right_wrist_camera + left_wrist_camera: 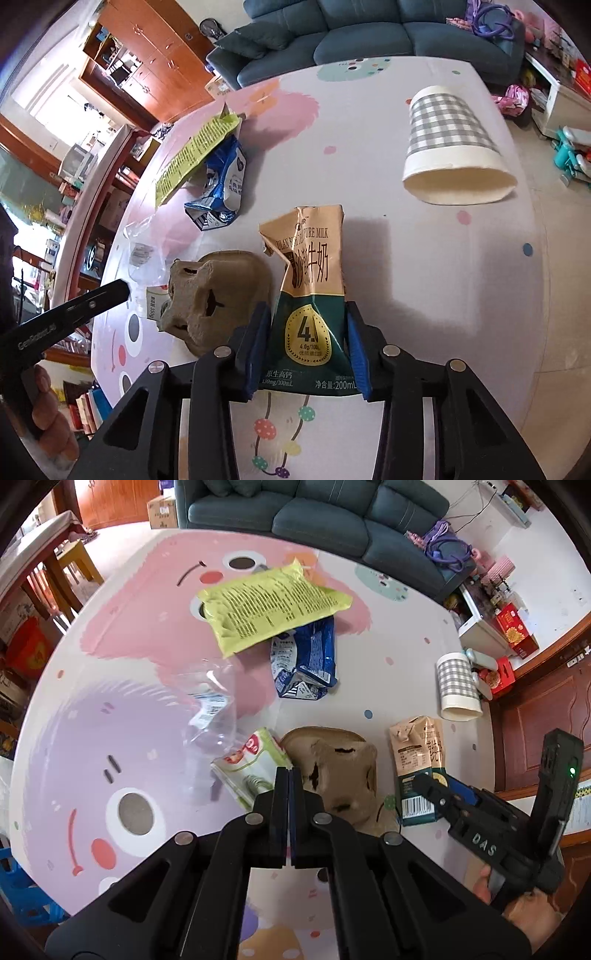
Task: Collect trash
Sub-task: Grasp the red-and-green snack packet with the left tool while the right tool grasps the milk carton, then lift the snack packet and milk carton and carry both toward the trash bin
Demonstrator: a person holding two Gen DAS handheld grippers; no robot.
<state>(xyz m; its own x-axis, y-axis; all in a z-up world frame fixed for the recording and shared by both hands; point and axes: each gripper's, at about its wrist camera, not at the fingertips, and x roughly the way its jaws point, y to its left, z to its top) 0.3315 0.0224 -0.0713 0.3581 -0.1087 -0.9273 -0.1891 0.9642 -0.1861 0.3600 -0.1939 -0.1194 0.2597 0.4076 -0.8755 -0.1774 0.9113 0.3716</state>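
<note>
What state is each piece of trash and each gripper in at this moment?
left gripper: shut, holding nothing
right gripper: fingers on both sides of the milk carton's base, closed against it
milk carton: crumpled, top torn open
paper cup: tipped on its side
yellow packet: flat, overlapping the blue pouch
blue pouch: crumpled
egg carton piece: dented, holed
clear plastic bag: crumpled

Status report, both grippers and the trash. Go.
Left gripper shut, empty, above egg carton. Right gripper straddling milk carton; grip not confirmed. Nothing blocking; paper cup lies apart.
</note>
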